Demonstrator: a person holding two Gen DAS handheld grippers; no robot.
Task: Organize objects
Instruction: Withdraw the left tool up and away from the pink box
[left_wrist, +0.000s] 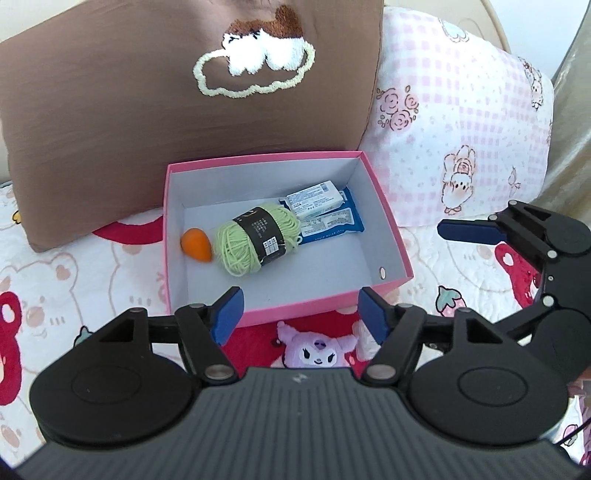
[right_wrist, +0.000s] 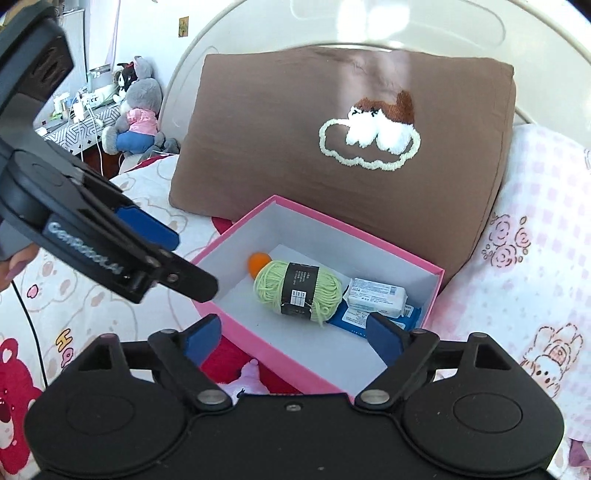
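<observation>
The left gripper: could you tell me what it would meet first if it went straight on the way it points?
Probably the near wall of the pink box. The open left gripper points at its rim, with the purple plush toy lower down; depth is hard to judge.

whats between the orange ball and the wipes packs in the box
The green yarn skein lies between the orange ball and the wipes packs inside the pink box, clearest in the left wrist view.
</observation>
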